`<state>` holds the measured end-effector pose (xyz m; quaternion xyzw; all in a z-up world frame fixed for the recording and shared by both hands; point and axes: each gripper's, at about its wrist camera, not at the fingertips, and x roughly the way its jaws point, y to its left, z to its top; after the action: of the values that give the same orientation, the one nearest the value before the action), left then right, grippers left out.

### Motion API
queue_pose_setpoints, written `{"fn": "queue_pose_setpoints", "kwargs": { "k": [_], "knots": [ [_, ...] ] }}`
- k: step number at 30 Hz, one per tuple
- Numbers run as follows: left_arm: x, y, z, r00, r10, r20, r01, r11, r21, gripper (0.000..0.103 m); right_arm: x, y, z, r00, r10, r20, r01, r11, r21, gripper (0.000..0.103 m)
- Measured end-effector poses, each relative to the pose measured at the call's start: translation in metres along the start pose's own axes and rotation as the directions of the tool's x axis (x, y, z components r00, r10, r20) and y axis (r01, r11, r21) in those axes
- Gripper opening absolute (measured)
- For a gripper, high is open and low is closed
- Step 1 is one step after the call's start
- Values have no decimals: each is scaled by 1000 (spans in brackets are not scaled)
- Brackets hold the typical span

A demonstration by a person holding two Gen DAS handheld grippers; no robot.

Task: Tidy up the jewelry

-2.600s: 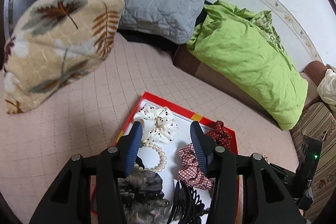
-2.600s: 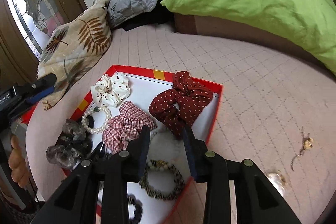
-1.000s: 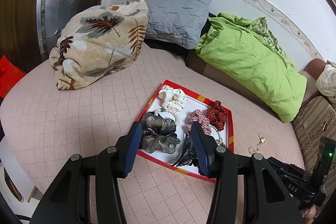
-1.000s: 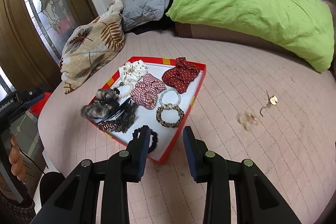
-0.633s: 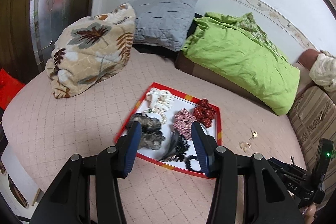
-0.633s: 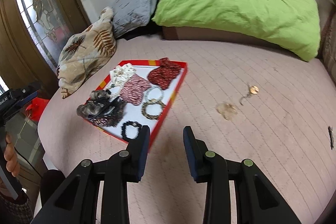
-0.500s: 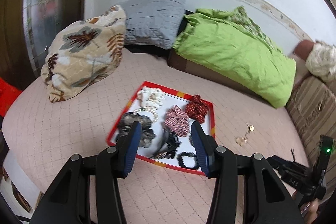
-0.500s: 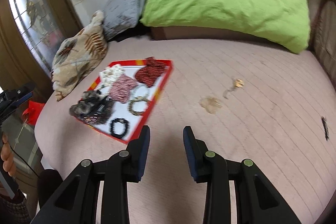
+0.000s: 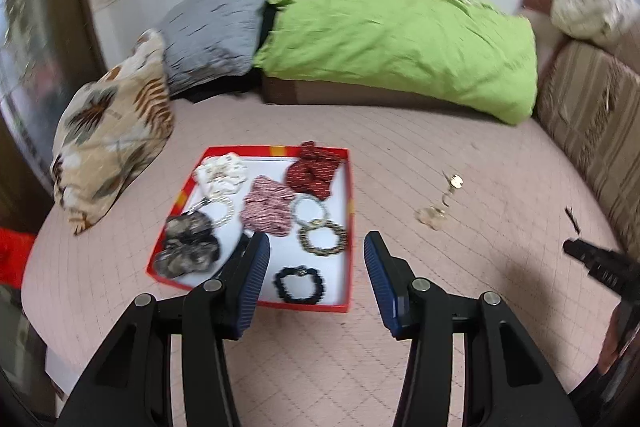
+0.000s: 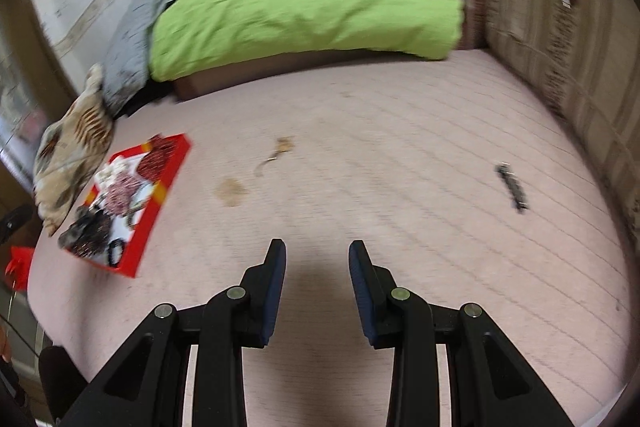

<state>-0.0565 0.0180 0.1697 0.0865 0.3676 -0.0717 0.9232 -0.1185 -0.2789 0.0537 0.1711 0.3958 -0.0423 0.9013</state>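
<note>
A red tray (image 9: 351, 227) lies on the pink quilted bed; it also shows at the left of the right wrist view (image 10: 158, 195). It holds scrunchies, several bracelets and a black hair claw. A gold chain piece (image 9: 450, 189) and a clear item (image 9: 429, 218) lie loose to the tray's right, and show in the right wrist view as the chain (image 10: 276, 153) and the clear item (image 10: 230, 189). A black hair clip (image 10: 512, 187) lies further right. My left gripper (image 9: 316, 261) is open and empty above the tray's near edge. My right gripper (image 10: 316, 263) is open and empty over bare quilt.
A leaf-print pillow (image 9: 108, 135) and a grey pillow (image 9: 216, 35) sit at the back left. A green duvet (image 9: 400, 43) is piled at the back. A striped sofa side (image 9: 592, 123) borders the right. The bed edge runs along the left and near side.
Both grippers have pulled back and up from the tray and swung to the right. The right view now centres on the bare quilt and the loose items. Both stayed open and empty.
</note>
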Motion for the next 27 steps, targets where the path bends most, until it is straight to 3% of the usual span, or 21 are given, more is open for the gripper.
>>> {"fn": "queue_pose_setpoints", "kwargs": {
  "k": [10, 27],
  "knots": [
    [21, -57, 12, 1000, -14, -25, 17, 995, 98, 48, -4, -68, 4, 996, -81, 27, 78, 991, 113, 35],
    [82, -112, 16, 993, -2, -119, 25, 981, 194, 48, 16, -141, 1, 995, -101, 17, 93, 961, 261, 36]
  ]
}}
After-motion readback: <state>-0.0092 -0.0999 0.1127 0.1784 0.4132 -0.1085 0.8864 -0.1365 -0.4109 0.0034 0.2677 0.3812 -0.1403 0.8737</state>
